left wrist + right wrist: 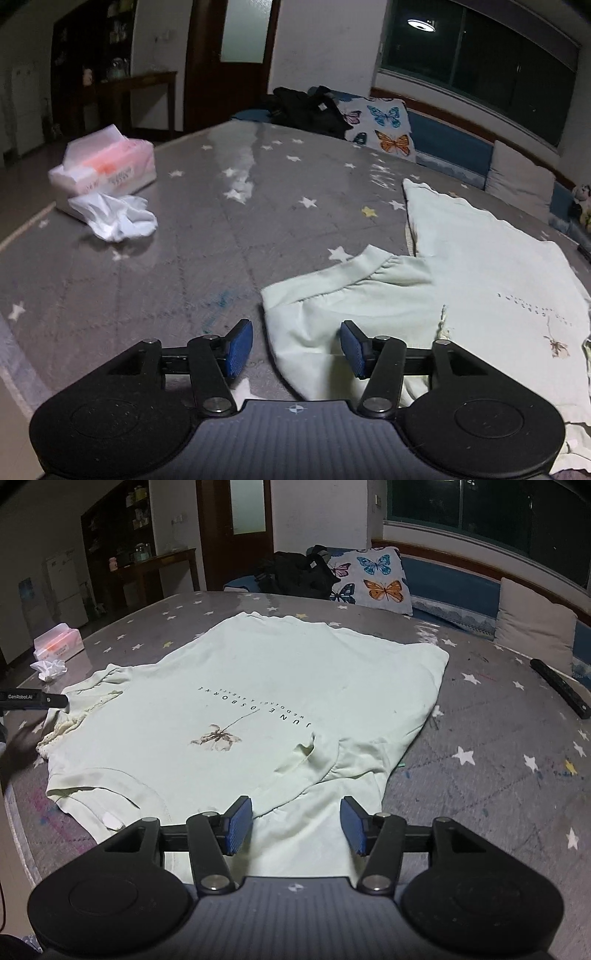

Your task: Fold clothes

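A pale green T-shirt (258,701) with black lettering and a flower print lies spread flat on the grey star-patterned table (498,775). My right gripper (296,821) is open, its blue pads over the shirt's near sleeve. In the left wrist view the shirt (461,288) lies to the right, and my left gripper (296,345) is open over its left sleeve (325,295). The left gripper's body shows in the right wrist view at the far left (33,699). Neither gripper holds cloth.
A tissue pack (107,166) and a crumpled white tissue (114,218) lie at the table's left. A black remote (557,686) lies at the right. Behind are a butterfly cushion (373,579), dark clothes (295,576) and a grey cushion (535,627).
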Action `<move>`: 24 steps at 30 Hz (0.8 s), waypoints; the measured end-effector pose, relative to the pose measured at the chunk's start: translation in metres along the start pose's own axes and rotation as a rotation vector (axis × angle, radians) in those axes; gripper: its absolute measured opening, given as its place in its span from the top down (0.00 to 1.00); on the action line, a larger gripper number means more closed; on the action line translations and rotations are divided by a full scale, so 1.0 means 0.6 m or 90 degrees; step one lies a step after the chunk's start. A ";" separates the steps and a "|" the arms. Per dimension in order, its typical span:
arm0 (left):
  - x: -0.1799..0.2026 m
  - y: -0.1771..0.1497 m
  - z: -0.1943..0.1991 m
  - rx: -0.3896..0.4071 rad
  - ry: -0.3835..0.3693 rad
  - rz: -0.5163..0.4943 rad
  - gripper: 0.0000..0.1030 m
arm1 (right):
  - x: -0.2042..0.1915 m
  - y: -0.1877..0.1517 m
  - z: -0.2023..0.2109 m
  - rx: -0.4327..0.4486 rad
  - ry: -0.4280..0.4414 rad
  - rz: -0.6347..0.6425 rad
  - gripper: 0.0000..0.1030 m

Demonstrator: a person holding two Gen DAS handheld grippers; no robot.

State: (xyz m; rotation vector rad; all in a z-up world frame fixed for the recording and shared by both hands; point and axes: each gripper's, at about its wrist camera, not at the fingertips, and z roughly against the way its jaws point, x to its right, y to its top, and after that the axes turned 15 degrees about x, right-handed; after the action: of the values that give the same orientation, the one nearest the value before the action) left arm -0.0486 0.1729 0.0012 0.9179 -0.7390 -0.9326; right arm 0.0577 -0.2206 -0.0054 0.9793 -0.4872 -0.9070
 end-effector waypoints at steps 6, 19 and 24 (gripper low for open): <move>-0.002 0.003 -0.005 0.009 -0.024 0.006 0.92 | 0.001 -0.001 0.000 0.000 -0.005 -0.006 0.47; 0.105 0.016 0.094 0.087 -0.318 -0.054 0.96 | 0.000 0.000 -0.005 0.002 -0.007 -0.013 0.47; 0.156 -0.023 0.096 0.022 -0.399 -0.116 0.96 | 0.003 -0.001 -0.005 0.003 -0.006 -0.017 0.47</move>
State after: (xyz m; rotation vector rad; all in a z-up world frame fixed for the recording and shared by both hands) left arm -0.0631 0.0662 0.0265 0.7279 -1.2167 -1.3982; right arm 0.0608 -0.2209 -0.0078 0.9886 -0.4851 -0.9343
